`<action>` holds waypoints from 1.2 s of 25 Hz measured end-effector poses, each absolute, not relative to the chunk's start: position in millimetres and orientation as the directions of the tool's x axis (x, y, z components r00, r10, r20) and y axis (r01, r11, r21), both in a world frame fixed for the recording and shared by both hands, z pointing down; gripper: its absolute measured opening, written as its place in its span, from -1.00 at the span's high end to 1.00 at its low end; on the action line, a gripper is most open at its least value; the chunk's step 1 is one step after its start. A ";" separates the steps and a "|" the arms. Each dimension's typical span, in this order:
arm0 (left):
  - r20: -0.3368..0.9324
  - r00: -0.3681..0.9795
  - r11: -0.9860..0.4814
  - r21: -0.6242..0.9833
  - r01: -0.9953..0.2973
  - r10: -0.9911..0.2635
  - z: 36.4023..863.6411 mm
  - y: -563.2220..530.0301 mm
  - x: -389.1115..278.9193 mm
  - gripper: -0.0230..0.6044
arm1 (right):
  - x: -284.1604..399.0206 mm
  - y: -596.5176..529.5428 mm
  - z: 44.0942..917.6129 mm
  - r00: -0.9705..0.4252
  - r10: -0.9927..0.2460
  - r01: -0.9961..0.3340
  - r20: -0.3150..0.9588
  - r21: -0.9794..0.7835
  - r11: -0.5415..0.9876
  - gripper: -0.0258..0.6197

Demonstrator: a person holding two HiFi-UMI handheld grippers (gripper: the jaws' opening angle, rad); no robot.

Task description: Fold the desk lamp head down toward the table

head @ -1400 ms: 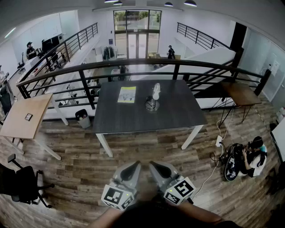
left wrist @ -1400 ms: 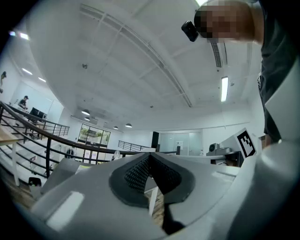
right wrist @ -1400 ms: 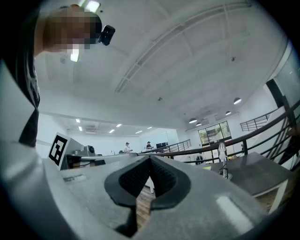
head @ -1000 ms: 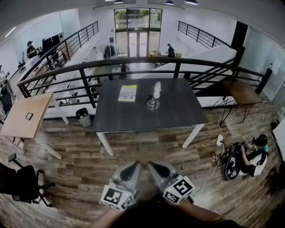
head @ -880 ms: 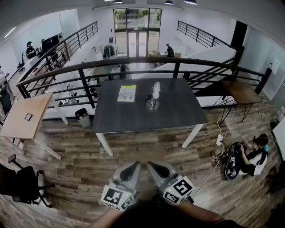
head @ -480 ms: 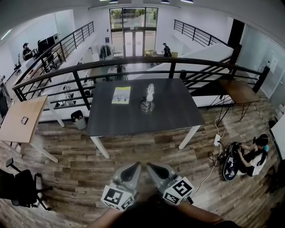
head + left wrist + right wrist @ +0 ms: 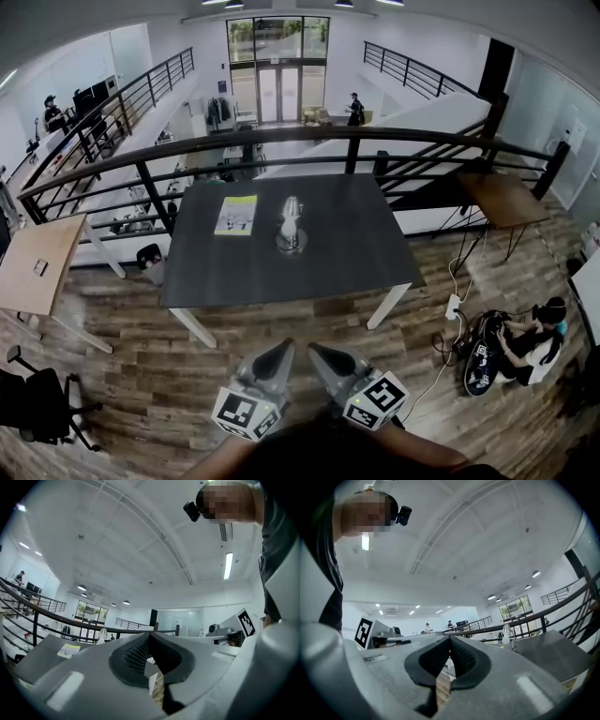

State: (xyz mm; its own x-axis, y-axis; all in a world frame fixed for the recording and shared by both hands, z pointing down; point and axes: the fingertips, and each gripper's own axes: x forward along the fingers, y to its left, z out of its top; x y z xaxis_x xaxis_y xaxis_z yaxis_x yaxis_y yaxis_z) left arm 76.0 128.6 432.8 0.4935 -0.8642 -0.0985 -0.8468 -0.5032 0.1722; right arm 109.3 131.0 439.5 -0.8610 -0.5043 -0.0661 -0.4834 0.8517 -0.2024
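Observation:
The white desk lamp [image 7: 290, 223] stands upright on its round base near the middle of the dark table [image 7: 356, 253], its head raised. Both grippers are low in the head view, well short of the table over the wood floor. My left gripper [image 7: 278, 355] and right gripper [image 7: 322, 355] point toward the table, shut, with nothing between the pads. In the left gripper view the left gripper [image 7: 149, 635] is closed to a point, and the lamp [image 7: 102, 633] is small and far off to its left. From the right gripper [image 7: 450, 638], the lamp [image 7: 506, 632] shows far off to its right.
A yellow-green sheet [image 7: 236, 214] lies on the table left of the lamp. A black railing [image 7: 281, 141] runs behind the table. A wooden table [image 7: 37, 272] and office chair [image 7: 37, 408] stand at left. At right a person [image 7: 534, 342] sits on the floor by a cable and power strip [image 7: 452, 305].
The whole view has advanced toward the dark table, which now sits nearer and further left in the head view. Both grippers keep the same shut pose below.

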 end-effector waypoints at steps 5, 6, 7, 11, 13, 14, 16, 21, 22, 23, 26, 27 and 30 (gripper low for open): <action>-0.095 0.486 -0.495 0.181 -0.850 -0.869 433.5 87.7 111.4 0.92 | 141.6 89.6 437.7 -0.871 -0.488 -0.467 -0.061 -0.205 0.860 0.91; -0.094 0.490 -0.499 0.176 -0.848 -0.866 434.0 82.1 119.6 0.92 | 147.3 82.9 439.1 -0.872 -0.485 -0.464 -0.060 -0.210 0.860 0.91; -0.090 0.492 -0.500 0.173 -0.848 -0.866 433.8 76.7 125.9 0.92 | 152.6 76.8 440.4 -0.873 -0.485 -0.462 -0.060 -0.217 0.860 0.91; -0.077 0.492 -0.497 0.174 -0.850 -0.867 431.0 58.2 139.3 0.92 | 170.5 62.1 445.6 -0.868 -0.493 -0.469 -0.058 -0.231 0.852 0.91; -0.073 0.506 -0.511 0.168 -0.843 -0.859 434.8 51.6 147.2 0.92 | 176.9 55.0 448.6 -0.863 -0.503 -0.477 -0.056 -0.244 0.845 0.91; -0.070 0.514 -0.518 0.169 -0.838 -0.855 436.0 48.0 151.6 0.92 | 179.8 50.9 449.6 -0.860 -0.508 -0.480 -0.054 -0.252 0.840 0.91; -0.063 0.529 -0.531 0.177 -0.829 -0.846 436.1 39.7 159.3 0.92 | 186.0 42.8 450.7 -0.853 -0.520 -0.492 -0.050 -0.258 0.832 0.91; -0.067 0.558 -0.559 0.195 -0.806 -0.827 438.5 13.0 164.2 0.92 | 194.5 18.9 455.1 -0.826 -0.562 -0.536 -0.039 -0.254 0.805 0.91; -0.069 0.566 -0.567 0.198 -0.799 -0.821 439.1 7.3 164.8 0.92 | 194.7 13.9 456.3 -0.821 -0.570 -0.544 -0.035 -0.253 0.800 0.91; -0.072 0.575 -0.576 0.201 -0.792 -0.815 439.5 1.7 165.4 0.92 | 194.8 9.3 457.0 -0.816 -0.578 -0.553 -0.031 -0.252 0.794 0.91; -0.085 0.603 -0.607 0.200 -0.769 -0.793 440.2 -14.8 165.3 0.92 | 192.4 -5.6 457.7 -0.800 -0.600 -0.578 -0.020 -0.242 0.779 0.91; -0.087 0.614 -0.618 0.195 -0.762 -0.785 441.5 -20.6 163.9 0.92 | 189.9 -11.9 457.9 -0.795 -0.606 -0.585 -0.020 -0.240 0.775 0.91; -0.089 0.637 -0.640 0.192 -0.744 -0.766 446.2 -41.9 152.7 0.92 | 177.6 -34.2 460.4 -0.779 -0.627 -0.604 -0.015 -0.248 0.757 0.91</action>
State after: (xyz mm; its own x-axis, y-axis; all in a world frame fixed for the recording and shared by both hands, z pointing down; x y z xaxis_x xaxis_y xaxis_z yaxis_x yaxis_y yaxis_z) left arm 152.7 -41.9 446.2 0.6366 -0.7660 -0.0889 -0.7437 -0.6403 0.1922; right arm 177.6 -34.2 460.4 -0.7791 -0.6267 -0.0149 -0.6042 0.7571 -0.2483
